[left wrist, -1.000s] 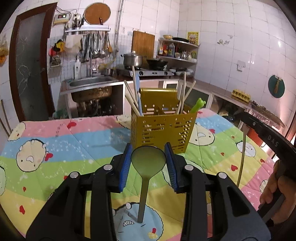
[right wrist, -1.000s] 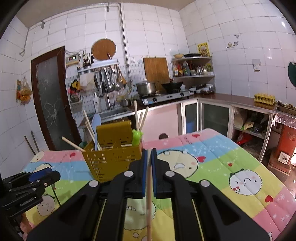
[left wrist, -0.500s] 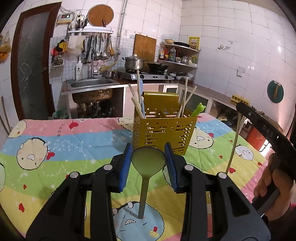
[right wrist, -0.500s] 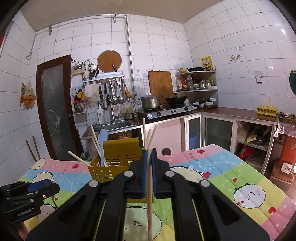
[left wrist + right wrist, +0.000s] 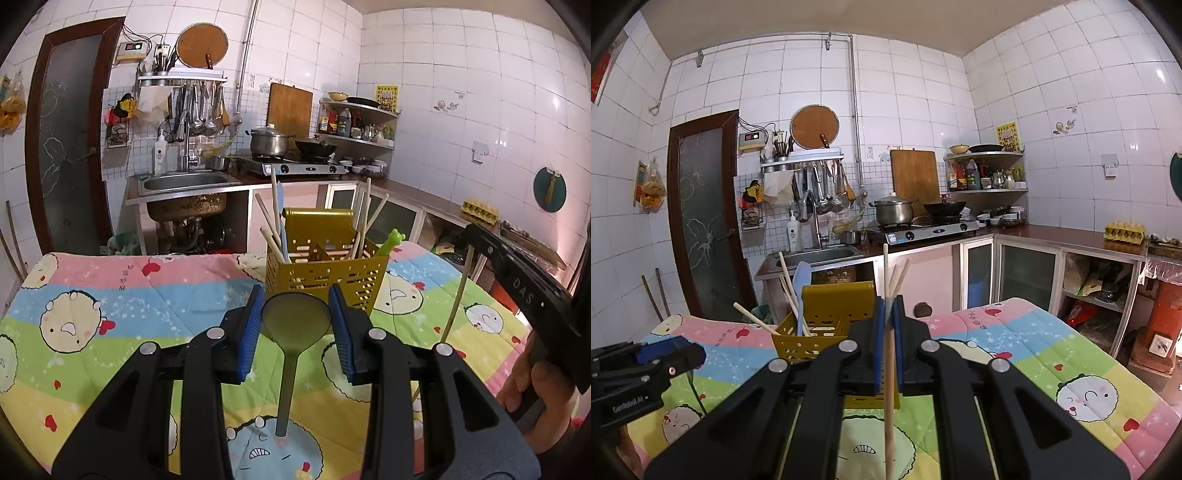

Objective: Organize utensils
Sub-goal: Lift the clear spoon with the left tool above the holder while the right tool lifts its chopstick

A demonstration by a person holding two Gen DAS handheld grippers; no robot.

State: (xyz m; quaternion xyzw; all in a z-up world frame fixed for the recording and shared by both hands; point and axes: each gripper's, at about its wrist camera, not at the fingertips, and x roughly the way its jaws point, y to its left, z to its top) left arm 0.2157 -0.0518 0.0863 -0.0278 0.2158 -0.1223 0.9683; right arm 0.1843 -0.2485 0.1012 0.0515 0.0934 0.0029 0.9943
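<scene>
Utensils stand in a yellow holder (image 5: 325, 275) on the cartoon-print tablecloth (image 5: 110, 306): wooden chopsticks (image 5: 267, 225), a pale blue spatula (image 5: 804, 280) and a green frog-topped stick (image 5: 391, 242) poke out of its compartments. The left gripper (image 5: 296, 325) has its blue pads (image 5: 249, 332) clamped against the two sides of a green spoon (image 5: 295, 321), bowl up between them and handle hanging straight down over the cloth, just in front of the holder. The right gripper (image 5: 887, 325) is nearly closed, its jaws pinching a single wooden chopstick (image 5: 888, 369) that runs upright through the narrow gap, its top rising above the fingers and its lower end dropping below the frame. The left camera shows the holder's slotted front, the frog stick and, at the right edge, the person's hand (image 5: 532, 384) around the black body of the other gripper, with a thin pale stick beside it that is probably the held chopstick, though the fisheye bend makes that hard to confirm. The right camera hides most of the holder behind its own fingers but shows the holder's raised back panel, the spatula blade, and the left gripper low at the left edge; the spoon cannot be made out there.
</scene>
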